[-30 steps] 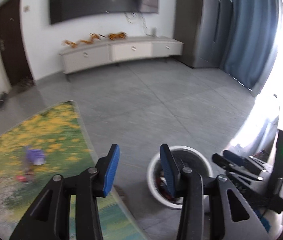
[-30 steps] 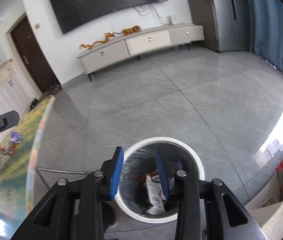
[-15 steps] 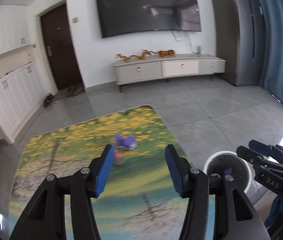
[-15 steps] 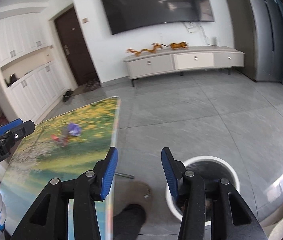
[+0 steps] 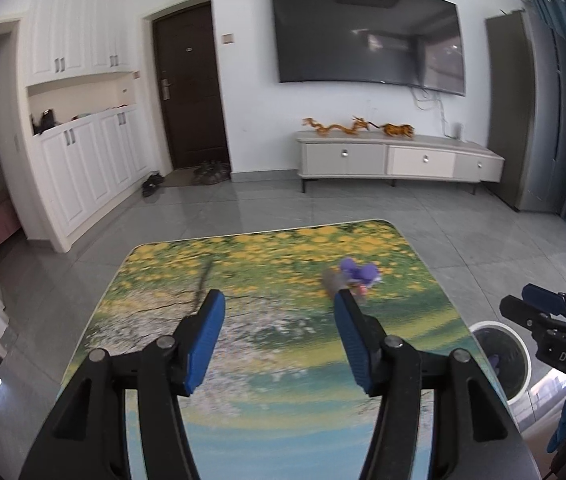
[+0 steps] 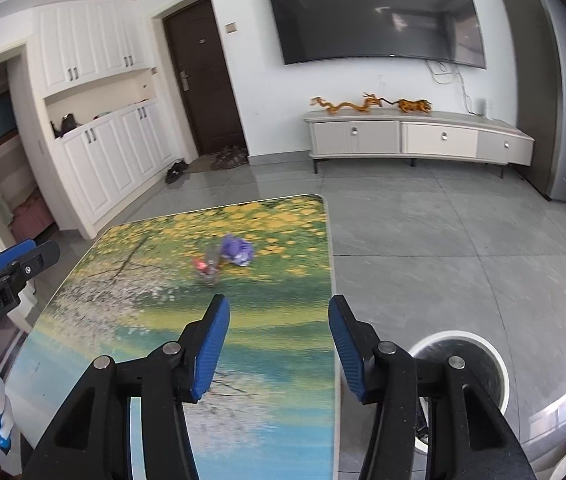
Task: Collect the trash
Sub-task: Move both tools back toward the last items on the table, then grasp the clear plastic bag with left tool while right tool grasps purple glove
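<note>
Trash lies on the flower-printed table top [image 5: 267, 364]: a crumpled purple wrapper [image 5: 357, 271] with a small red scrap [image 6: 202, 266] beside it, both blurred, toward the far right part of the table.

From left to right in the left wrist view, white cabinets [image 5: 83, 168] line the wall, then a dark door [image 5: 191, 92] with shoes [image 5: 211, 170] on the floor before it, then a wall-mounted television [image 5: 367, 32] above a low console [image 5: 399, 160] carrying orange dragon figures [image 5: 339, 127]. Below, the left gripper [image 5: 279, 316] hangs over the table, its jaws having just been opening; they stand apart with nothing between the blue pads. The purple wrapper sits just beyond its right finger. Farther right, the white waste bin [image 5: 519, 360] stands on the grey floor beside the table's right edge, and the right gripper [image 5: 531, 304] shows at the frame's edge.

In the right wrist view, the left gripper [image 6: 27, 254] pokes in at the left, the trash lies mid-table ahead, and the right gripper [image 6: 279, 318] hovers over the table's right edge. Its jaws have also just been opening and hold nothing. The bin [image 6: 499, 364] is at lower right, partly hidden behind the right finger.
</note>
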